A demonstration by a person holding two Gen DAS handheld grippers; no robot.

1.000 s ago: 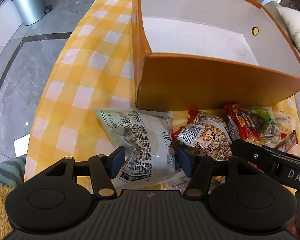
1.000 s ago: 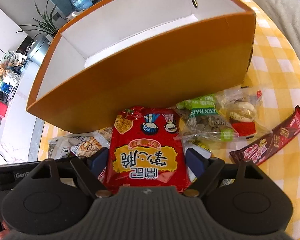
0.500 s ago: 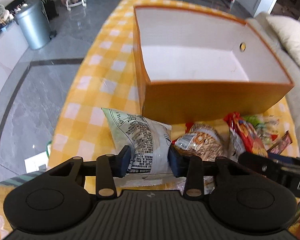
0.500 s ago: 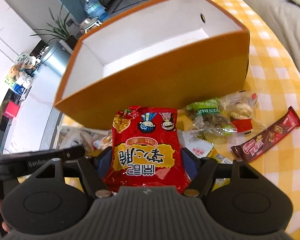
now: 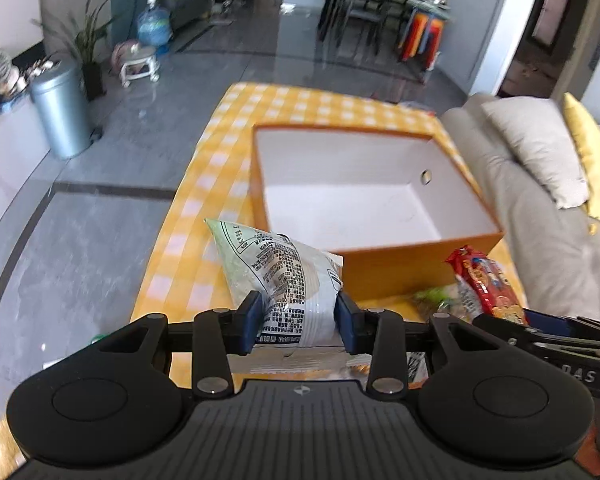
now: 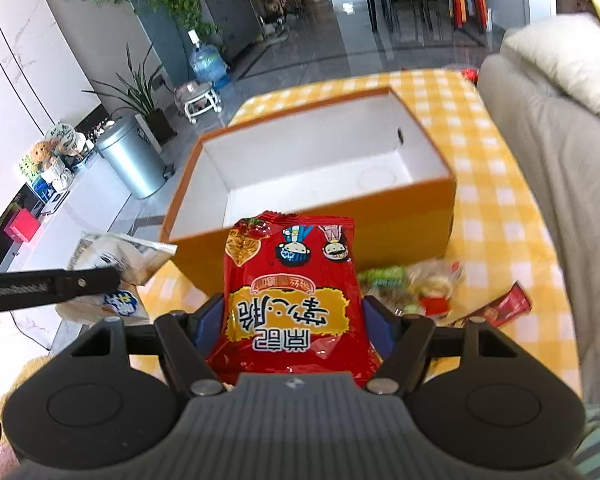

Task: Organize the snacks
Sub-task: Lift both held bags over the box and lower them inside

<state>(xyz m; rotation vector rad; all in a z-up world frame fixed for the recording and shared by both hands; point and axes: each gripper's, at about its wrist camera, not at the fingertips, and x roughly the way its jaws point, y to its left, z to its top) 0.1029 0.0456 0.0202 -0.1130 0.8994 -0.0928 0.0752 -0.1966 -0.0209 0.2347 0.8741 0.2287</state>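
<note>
My left gripper [image 5: 298, 322] is shut on a white snack packet [image 5: 284, 276] with black print and holds it in the air, short of the near left corner of the orange box [image 5: 400, 268]. My right gripper [image 6: 292, 320] is shut on a red snack bag [image 6: 292, 296] and holds it up in front of the box's near wall [image 6: 404, 220]. The box has a white inside with nothing in it. The red bag also shows in the left wrist view [image 5: 488, 284], and the white packet in the right wrist view [image 6: 120, 260].
Loose snacks lie on the yellow checked tablecloth [image 6: 496, 208] by the box: a green packet [image 6: 384, 280], a clear packet with a round cake [image 6: 436, 288] and a brown bar [image 6: 496, 308]. A grey sofa [image 6: 560, 200] runs along the right. A metal bin [image 5: 62, 108] stands on the floor.
Both grippers closed on their packets and lifted them off the table. Both views rose and pulled back, so the box now looks smaller and lower.
</note>
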